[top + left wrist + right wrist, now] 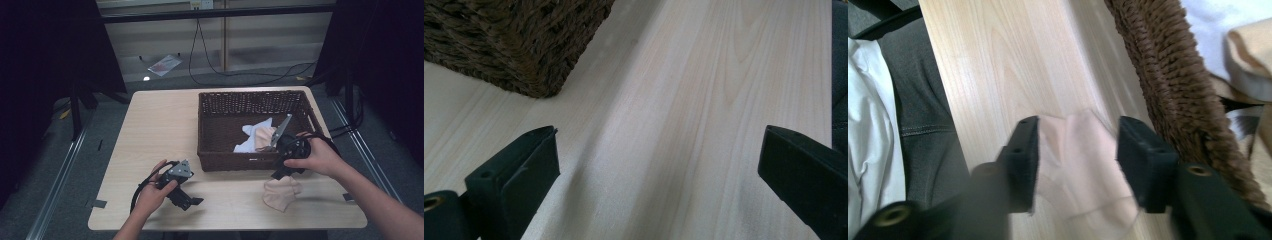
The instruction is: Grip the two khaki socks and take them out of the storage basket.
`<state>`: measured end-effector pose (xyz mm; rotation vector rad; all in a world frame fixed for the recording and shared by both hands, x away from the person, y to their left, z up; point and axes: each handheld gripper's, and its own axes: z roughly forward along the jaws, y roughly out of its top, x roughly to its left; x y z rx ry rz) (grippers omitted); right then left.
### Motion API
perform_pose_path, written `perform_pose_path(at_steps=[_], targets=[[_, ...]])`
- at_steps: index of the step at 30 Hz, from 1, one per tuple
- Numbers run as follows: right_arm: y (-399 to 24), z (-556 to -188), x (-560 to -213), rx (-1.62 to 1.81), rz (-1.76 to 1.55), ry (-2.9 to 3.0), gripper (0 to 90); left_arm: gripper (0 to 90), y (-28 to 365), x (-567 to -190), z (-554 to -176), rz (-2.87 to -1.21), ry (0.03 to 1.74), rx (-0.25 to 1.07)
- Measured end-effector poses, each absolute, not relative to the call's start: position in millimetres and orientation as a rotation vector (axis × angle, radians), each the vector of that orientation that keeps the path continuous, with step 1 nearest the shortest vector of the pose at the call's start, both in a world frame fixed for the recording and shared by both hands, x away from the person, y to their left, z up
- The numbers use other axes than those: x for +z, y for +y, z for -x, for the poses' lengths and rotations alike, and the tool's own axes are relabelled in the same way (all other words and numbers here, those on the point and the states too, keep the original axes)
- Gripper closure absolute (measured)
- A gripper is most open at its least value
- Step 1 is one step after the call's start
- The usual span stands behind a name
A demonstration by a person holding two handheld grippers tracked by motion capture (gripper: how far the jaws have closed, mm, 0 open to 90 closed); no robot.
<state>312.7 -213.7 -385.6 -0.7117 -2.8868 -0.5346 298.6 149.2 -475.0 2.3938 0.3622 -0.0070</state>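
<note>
Sock flat on tabletop near front edge, just outside basket. Right gripper poised over it, jaws half open, straddling, not pinching. Left gripper wide, idle. Likely grasp step; next: close, lift into basket.

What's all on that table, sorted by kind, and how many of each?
Wicker basket: 1
Peach cloth pieces: 2, one on the table below the right gripper, one in the basket
White cloth in the basket: 1
Hand-held grippers: 2, counting the left gripper
Total: 6
</note>
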Motion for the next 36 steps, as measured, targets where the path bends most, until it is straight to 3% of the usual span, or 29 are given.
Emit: perform_pose_path(at_steps=[5,17,36], targets=[[-218.3,-314.3,-377.8,-0.571,0.754,-2.882,34.7,2.8,148.9,-475.5,-298.5,-2.385,0.362,-0.009],[-224.8,-326.0,-350.0,-0.675,0.826,-2.867,18.2,2.8,149.2,-475.4,-298.6,-2.384,0.362,-0.008],[-238.1,-379.7,-360.7,-0.682,1.084,-2.883,13.5,2.8,150.0,-474.7,-298.6,-2.396,0.356,-0.005]])
